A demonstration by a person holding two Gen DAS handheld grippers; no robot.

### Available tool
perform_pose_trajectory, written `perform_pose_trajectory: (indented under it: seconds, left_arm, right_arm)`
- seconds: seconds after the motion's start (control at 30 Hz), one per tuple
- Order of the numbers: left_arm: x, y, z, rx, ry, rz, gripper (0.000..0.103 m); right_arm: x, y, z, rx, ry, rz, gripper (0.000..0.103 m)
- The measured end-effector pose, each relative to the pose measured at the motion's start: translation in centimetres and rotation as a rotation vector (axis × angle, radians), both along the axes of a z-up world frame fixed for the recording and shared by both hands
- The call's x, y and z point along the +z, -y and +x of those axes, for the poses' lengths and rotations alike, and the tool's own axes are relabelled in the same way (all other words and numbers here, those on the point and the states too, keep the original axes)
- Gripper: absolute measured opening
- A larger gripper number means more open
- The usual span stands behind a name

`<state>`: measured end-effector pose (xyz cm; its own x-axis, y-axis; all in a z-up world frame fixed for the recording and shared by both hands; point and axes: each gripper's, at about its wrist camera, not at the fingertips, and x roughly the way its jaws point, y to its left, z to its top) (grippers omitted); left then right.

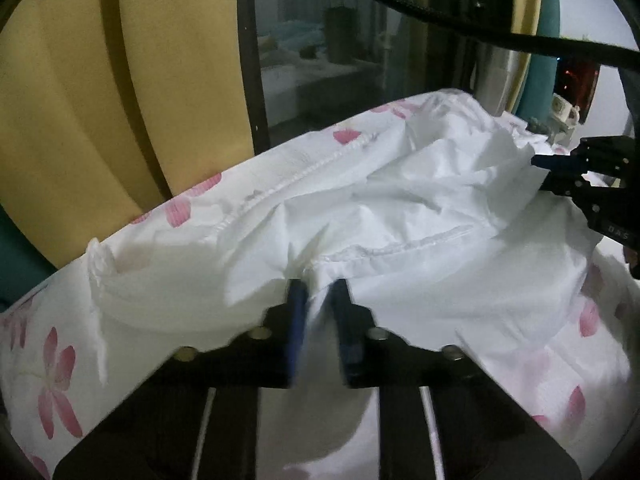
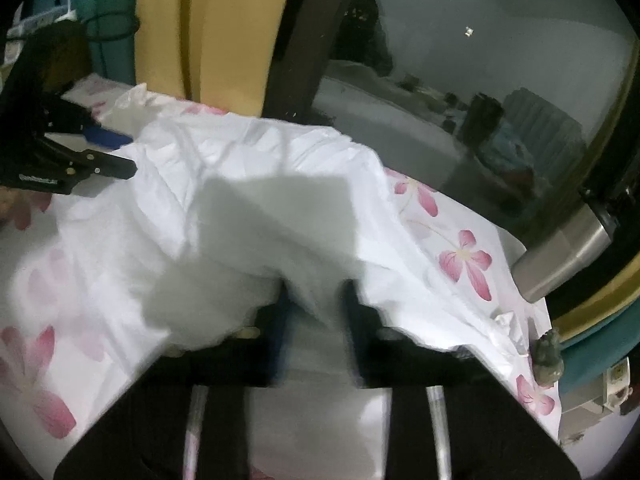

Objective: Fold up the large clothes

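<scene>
A crumpled white garment (image 1: 400, 200) with a zip lies spread over a sheet with pink flowers (image 1: 56, 368). At the bottom of the left wrist view my left gripper (image 1: 318, 286) has its blue pads close together, pinching a fold of the garment's near edge. My right gripper (image 1: 538, 172) shows at the right edge, clamped on the garment's far side. In the right wrist view the garment (image 2: 260, 160) bunches up between the fingers of my right gripper (image 2: 316, 288), blurred. My left gripper (image 2: 130, 156) grips the cloth at the left.
Yellow curtains (image 1: 80, 100) and a dark-framed window (image 1: 328, 60) stand behind the flowered sheet (image 2: 464, 256). A metal cylinder (image 2: 560, 256) and a small figurine (image 2: 550, 356) sit at the sheet's right edge. A black cable (image 1: 400, 4) hangs across the top.
</scene>
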<state>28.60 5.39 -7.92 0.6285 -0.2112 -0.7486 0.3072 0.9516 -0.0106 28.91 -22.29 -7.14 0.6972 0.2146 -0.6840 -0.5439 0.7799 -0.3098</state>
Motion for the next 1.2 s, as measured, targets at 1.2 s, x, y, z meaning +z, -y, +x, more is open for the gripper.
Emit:
perform_pose_trajectory:
  seconds: [1.2]
  left_arm:
    - [-2.3,-4.9,9.5,0.308,-0.071,-0.059,0.045]
  right_arm:
    - [-2.6,1.8,13.6,-0.248,-0.189,0.092,0.009]
